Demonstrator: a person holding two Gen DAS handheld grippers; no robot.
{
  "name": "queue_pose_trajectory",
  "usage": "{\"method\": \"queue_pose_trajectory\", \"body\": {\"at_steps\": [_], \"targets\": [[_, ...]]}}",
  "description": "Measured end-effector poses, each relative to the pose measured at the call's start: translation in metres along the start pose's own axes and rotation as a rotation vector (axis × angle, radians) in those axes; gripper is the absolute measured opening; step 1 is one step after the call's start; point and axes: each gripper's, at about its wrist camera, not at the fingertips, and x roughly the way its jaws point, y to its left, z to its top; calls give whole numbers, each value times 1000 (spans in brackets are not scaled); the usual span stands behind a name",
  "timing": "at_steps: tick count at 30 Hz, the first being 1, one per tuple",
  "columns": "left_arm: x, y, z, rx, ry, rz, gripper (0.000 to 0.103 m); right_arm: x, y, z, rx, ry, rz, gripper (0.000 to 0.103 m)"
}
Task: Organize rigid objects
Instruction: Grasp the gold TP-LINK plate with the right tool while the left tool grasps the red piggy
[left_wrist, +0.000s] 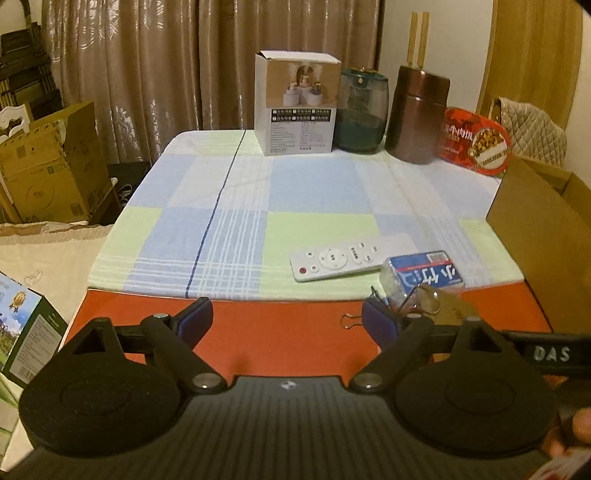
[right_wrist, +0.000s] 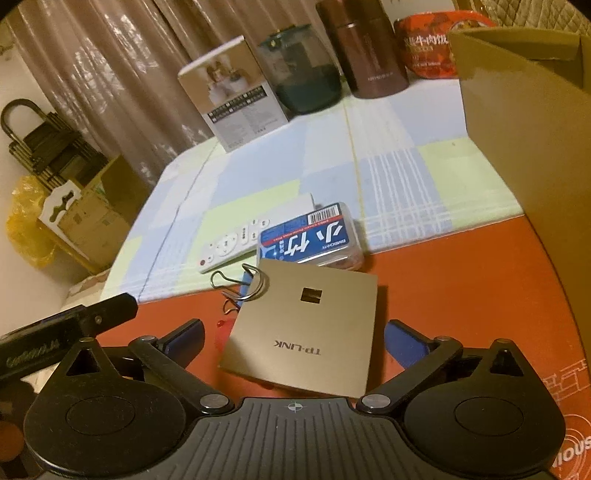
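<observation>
My left gripper (left_wrist: 288, 325) is open and empty, low over the red table edge. My right gripper (right_wrist: 293, 336) is open, its blue pads on either side of a flat gold TP-LINK device (right_wrist: 303, 332) without touching it. Metal binder clips (right_wrist: 240, 284) lie at the device's far corner; one shows in the left wrist view (left_wrist: 351, 320). A clear blue-labelled box (right_wrist: 312, 236) (left_wrist: 424, 275) and a white remote (right_wrist: 236, 240) (left_wrist: 336, 260) lie just beyond on the checked cloth (left_wrist: 221, 221).
An open cardboard box (right_wrist: 524, 122) (left_wrist: 543, 236) stands at the right. At the back stand a white carton (left_wrist: 299, 103), a green jar (left_wrist: 364, 110), a brown canister (left_wrist: 417, 114) and a red tin (left_wrist: 476, 140). Cardboard boxes sit left of the table.
</observation>
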Motion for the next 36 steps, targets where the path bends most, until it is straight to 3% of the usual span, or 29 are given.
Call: {"method": "queue_pose_trajectory", "body": {"at_steps": [7,9,12,20,25,36], "targets": [[4,2,-3,-11,26,-10,85,16,5,1,-46,28,-28,99],[4,1,-4,-6,30,-14,85,15,4,0,-59,29,-33,89],[4,-1,-5,-6,29,-28,85,10,1,0,-63,34,-24,86],[5,-6,-9,7,38,-99,85,-21,-10,-6,-121,7,-58,85],[4,-11,-15,38,49,-155,85,-40,-17,-14,-207,-8,-127,86],[13,-45,-27,99,69,-282,85,-37,-42,-47,-270,59,-187,86]]}}
